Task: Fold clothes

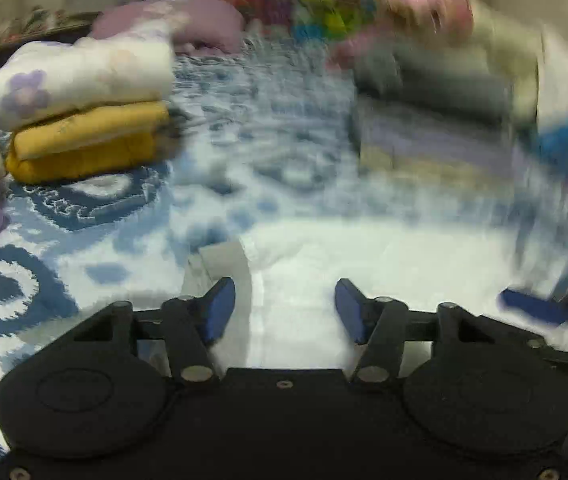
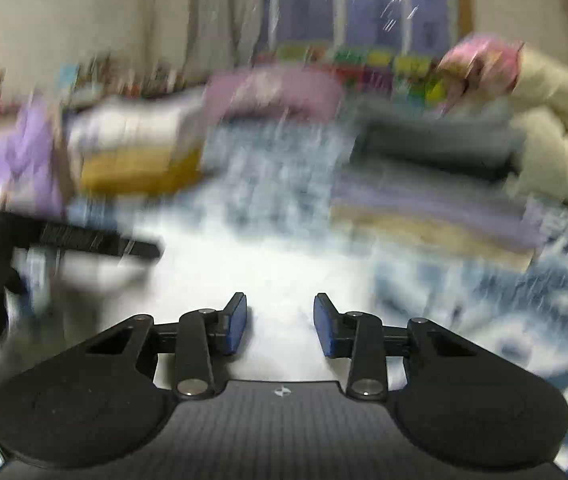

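Observation:
A white garment (image 1: 343, 256) lies flat on the blue-and-white patterned bedspread (image 1: 64, 216), right in front of both grippers; it also shows in the right wrist view (image 2: 268, 268). My left gripper (image 1: 285, 308) is open and empty just above the garment, with a grey strip of cloth (image 1: 228, 268) by its left finger. My right gripper (image 2: 280, 322) is open and empty over the same garment. Its blue pad shows at the right edge of the left wrist view (image 1: 535, 310). Both views are blurred by motion.
A folded stack of white floral and yellow clothes (image 1: 84, 120) sits at the left. A stack of grey, lilac and beige folded clothes (image 1: 435, 120) sits at the right, also in the right wrist view (image 2: 431, 192). A cream jacket (image 2: 555, 128) lies far right. Purple pillow (image 1: 188, 20) behind.

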{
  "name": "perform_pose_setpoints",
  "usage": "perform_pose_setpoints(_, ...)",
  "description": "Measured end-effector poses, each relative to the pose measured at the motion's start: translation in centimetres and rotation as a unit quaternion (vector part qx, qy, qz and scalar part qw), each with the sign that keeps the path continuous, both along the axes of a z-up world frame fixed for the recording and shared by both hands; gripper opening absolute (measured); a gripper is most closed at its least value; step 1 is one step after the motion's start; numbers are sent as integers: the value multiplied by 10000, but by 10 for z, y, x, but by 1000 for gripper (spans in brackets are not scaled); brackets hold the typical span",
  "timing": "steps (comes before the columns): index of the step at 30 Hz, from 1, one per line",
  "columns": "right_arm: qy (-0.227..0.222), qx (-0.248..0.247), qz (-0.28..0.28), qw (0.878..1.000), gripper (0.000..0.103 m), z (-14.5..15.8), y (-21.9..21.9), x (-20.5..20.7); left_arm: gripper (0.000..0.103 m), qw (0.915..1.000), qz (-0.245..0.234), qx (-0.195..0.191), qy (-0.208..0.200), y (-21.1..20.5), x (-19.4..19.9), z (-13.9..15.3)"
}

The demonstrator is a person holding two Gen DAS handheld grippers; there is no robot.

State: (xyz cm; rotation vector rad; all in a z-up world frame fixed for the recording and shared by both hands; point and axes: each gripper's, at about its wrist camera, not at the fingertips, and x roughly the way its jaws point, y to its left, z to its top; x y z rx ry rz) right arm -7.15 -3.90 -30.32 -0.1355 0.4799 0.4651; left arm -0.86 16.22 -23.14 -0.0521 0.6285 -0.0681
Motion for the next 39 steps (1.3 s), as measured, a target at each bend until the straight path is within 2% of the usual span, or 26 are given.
perform_pose_setpoints(1, -230, -58, 37, 9997, 38, -9, -1, -11, 58, 9997, -80, 211, 44, -4, -1, -5)
perform_pose_setpoints(2, -311, -76, 47, 9995, 38, -9, -2, -17, 58, 9998, -35, 171, 89, -4, 0, -5)
perform_pose_setpoints(3, -244, -107, 41, 9996, 38, -6, -1, -17, 59, 9998, 7, 144, 130, -4, 0, -4)
perform_pose_setpoints(6, -84, -130, 26, 9999, 38, -4, 0, -12, 59, 9990, 8, 436, 125, -12, 1, -6)
perform_pose_setpoints(10, 134, -96, -23, 9999, 38, -1, -1, -7, 60, 9994, 9, 338, 92, -7, -1, -2)
perform_pose_setpoints(16, -222, -21, -116, 9997, 38, 36, -4, -7, 60, 9965, 153, 105, -809, -8, -11, 32)
perform_pose_setpoints(18, -347, -39, -116, 9993, 38, 44, 0, 4, 60, 9961, -59, 16, -883, -13, -4, 30)
perform_pose_setpoints(19, -373, -11, -85, 9993, 38, 46, 3, 13, 60, 9956, -176, 171, -903, -18, -1, 26)
perform_pose_setpoints(20, -357, -7, -61, 9993, 39, 46, 6, 21, 60, 9955, -237, 386, -829, -23, 4, 21)
perform_pose_setpoints(21, -289, -40, -62, 9996, 39, 43, 9, 29, 60, 9967, -250, 497, -589, -24, 9, 14)
perform_pose_setpoints(23, 123, -146, -73, 9998, 40, 27, 14, 46, 59, 9990, -278, 334, -41, -20, 18, -3)
perform_pose_setpoints(24, 360, -247, -66, 9990, 41, 16, 16, 50, 60, 9990, -297, 324, -22, -19, 18, -5)
perform_pose_setpoints(26, 306, -274, -74, 9991, 41, 1, 16, 47, 60, 9990, -328, 304, 17, -19, 18, -8)
perform_pose_setpoints(29, 458, -100, -154, 9988, 41, 1, 13, 50, 60, 9988, -235, 429, 42, -26, 17, -10)
perform_pose_setpoints(31, 522, -156, -155, 9984, 41, 4, 14, 51, 60, 9988, -204, 448, 17, -27, 15, -8)
perform_pose_setpoints(32, 528, -207, -171, 9982, 41, 7, 15, 48, 61, 9993, -170, 327, -13, -22, 12, -6)
perform_pose_setpoints(34, 517, -136, -277, 9982, 42, 16, 9, 38, 66, 9997, 189, -164, 18, -1, 5, 5)
perform_pose_setpoints(35, 535, 94, -399, 9977, 46, 19, 1, 28, 71, 9985, 379, -396, 32, 9, 1, 11)
perform_pose_setpoints(36, 553, 324, -522, 9966, 54, 23, -8, 18, 82, 9965, 691, -479, 24, 18, -5, 16)
perform_pose_setpoints(37, 667, 606, -676, 9936, 59, 24, -18, 11, 87, 9934, 1000, -561, 25, 28, -10, 22)
perform_pose_setpoints(38, 880, 941, -863, 9879, 64, 22, -29, 5, 92, 9898, 1266, -648, 121, 37, -15, 27)
perform_pose_setpoints(39, 1115, 1287, -1016, 9801, 64, 20, -40, 1, 94, 9864, 1413, -794, 287, 46, -18, 31)
